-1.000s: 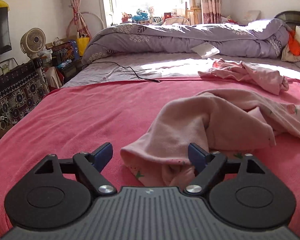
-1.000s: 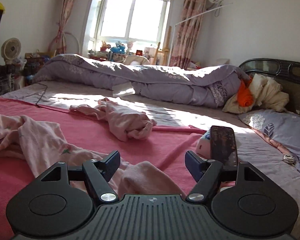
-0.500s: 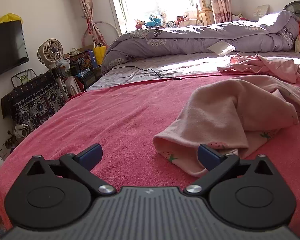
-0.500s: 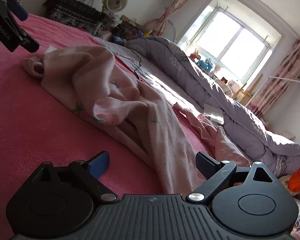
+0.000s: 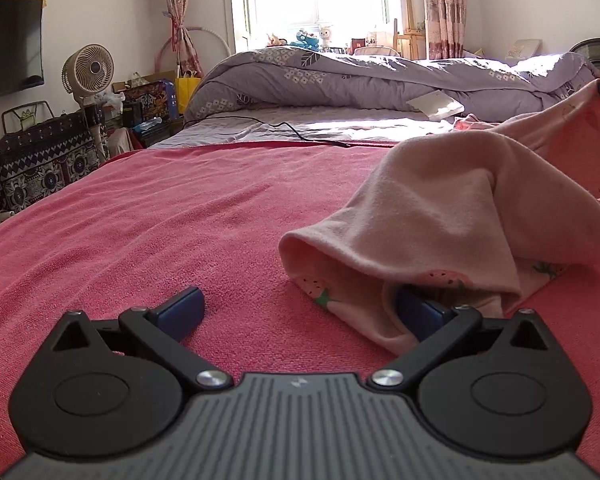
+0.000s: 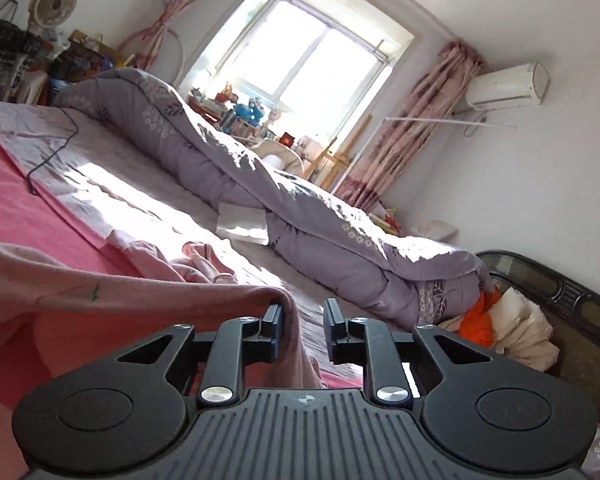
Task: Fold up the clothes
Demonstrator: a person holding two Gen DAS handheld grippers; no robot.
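The left gripper [image 5: 298, 306] sits low and nearly level over the coral-pink terry bedspread [image 5: 148, 216], its blue-padded fingers [image 5: 182, 307] spread wide; the right-hand pad is tucked under the hem of the pale pink strawberry-print cotton garment [image 5: 452, 200], which lies crumpled on the bedspread, and nothing is pinched. The right gripper [image 6: 303, 320] is rolled to a slant and its jaws have just been closing: they stand narrowly apart, a fold of the same garment draped over the left finger [image 6: 274, 316] and hanging between them, the right one clear of it. No containers are visible.
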